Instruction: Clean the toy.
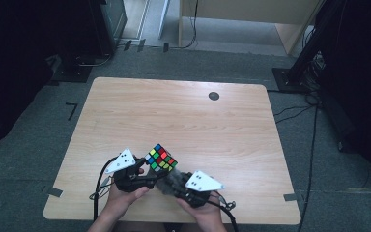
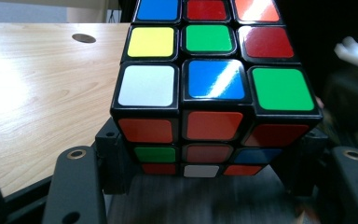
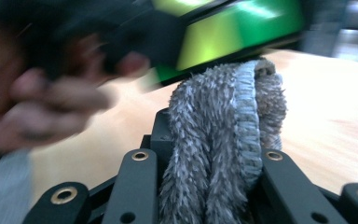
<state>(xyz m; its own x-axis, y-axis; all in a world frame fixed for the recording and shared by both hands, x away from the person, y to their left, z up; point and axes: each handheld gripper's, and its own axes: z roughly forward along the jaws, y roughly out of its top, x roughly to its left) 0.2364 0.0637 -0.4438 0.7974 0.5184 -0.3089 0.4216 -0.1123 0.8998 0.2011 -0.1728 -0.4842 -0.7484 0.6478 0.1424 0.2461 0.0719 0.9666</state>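
Your left gripper (image 1: 147, 180) is clamped on the puzzle cube (image 1: 161, 158), which sits raised off the table (image 1: 183, 116) at its near edge, slightly left of centre in the high view. In the left gripper view the cube (image 2: 214, 88) stands between the two black jaws, their inner faces pressed to its lower side rows; it is tilted, one corner edge turned toward the camera, with mixed stickers of white, blue, green, yellow, red and orange on the faces shown. Your right gripper (image 1: 174, 186) is pinched on a folded grey cloth (image 1: 170, 181), a shaggy microfibre type. In the right gripper view the cloth (image 3: 223, 140) bulges upward from between the jaws, its folded top lying directly under the cube's green face (image 3: 233, 32); that part is blurred, so you cannot be told for certain whether cloth and cube touch, though they are at least just beside one another. Your left hand (image 1: 121, 195) and right hand (image 1: 200, 210) enter from the bottom of the high view, close together. A small dark round disc (image 1: 214, 95) lies near the table's far edge, well apart from the work.
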